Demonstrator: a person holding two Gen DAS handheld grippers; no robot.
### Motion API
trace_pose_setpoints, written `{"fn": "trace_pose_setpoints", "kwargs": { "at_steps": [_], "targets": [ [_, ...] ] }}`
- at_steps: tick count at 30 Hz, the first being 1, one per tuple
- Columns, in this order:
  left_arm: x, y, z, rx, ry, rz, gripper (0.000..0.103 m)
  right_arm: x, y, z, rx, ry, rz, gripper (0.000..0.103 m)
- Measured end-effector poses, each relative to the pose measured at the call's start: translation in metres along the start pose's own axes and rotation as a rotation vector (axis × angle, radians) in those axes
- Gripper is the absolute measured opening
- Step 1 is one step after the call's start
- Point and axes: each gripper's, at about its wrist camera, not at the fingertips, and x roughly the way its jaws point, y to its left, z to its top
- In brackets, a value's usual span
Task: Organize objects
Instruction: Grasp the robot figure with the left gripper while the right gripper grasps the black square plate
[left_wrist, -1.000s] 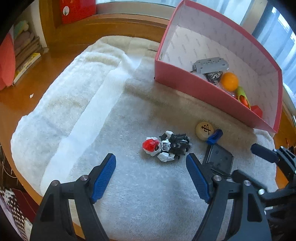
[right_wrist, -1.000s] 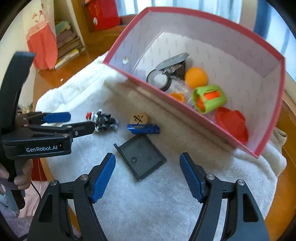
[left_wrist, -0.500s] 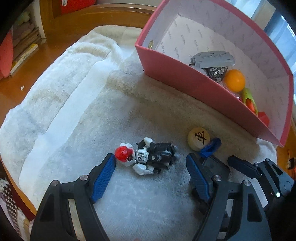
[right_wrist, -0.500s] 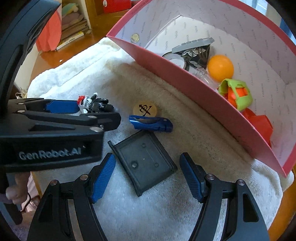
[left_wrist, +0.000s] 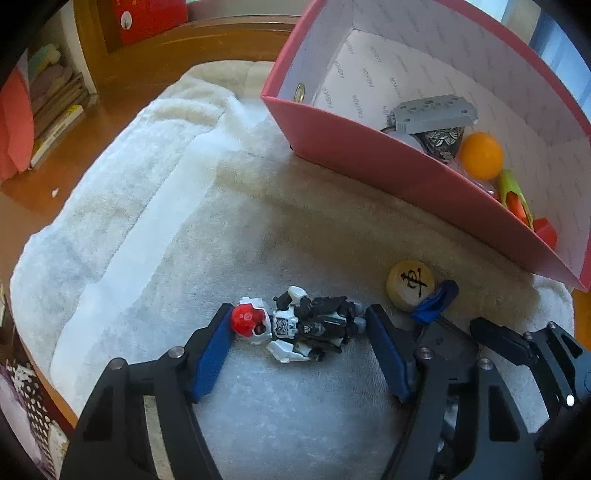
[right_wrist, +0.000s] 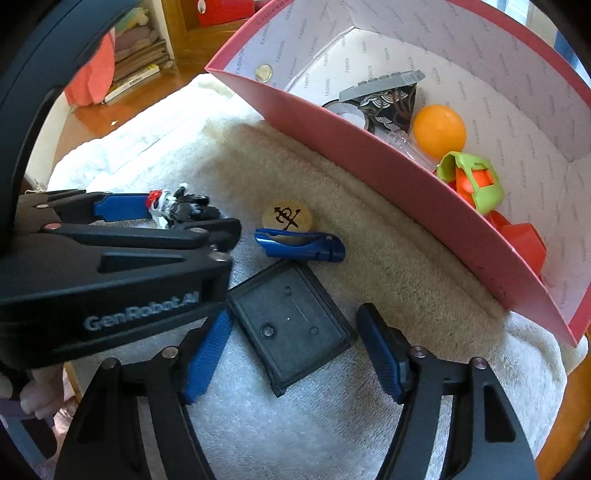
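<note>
Since a second earlier, the left hand-held gripper (left_wrist: 301, 354) had closed in until its parted blue fingers (left_wrist: 212, 356) flanked the toy robot figure (left_wrist: 295, 328), low in the left wrist frame, not yet squeezing it. In the right wrist view, the right hand-held gripper (right_wrist: 295, 354) hung unclenched around a black rectangular plate (right_wrist: 291, 325) at lower centre. Both items lay on a white towel (left_wrist: 147, 221). A round wooden game piece (right_wrist: 288, 218) touched a blue clip (right_wrist: 301, 245). The pink box (right_wrist: 369, 155), upper right, held an orange ball (right_wrist: 439, 130).
</note>
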Motion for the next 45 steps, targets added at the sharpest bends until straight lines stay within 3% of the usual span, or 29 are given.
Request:
{"fn": "trace_pose_setpoints", "kwargs": {
  "at_steps": [4,18,45],
  "targets": [
    [-0.009,0.004,-0.006,-0.033,-0.005,-0.030,0.072,-0.002,0.002,0.001,-0.001,0.007,-0.013,0.061],
    [-0.044,0.020,-0.018,-0.033,-0.068,-0.031,0.072,-0.014,0.011,-0.003,0.033,0.017,0.001,0.049],
    [-0.060,0.016,-0.006,0.003,-0.113,-0.053,0.072,-0.046,0.002,-0.013,0.087,-0.044,0.048,0.048]
  ]
}}
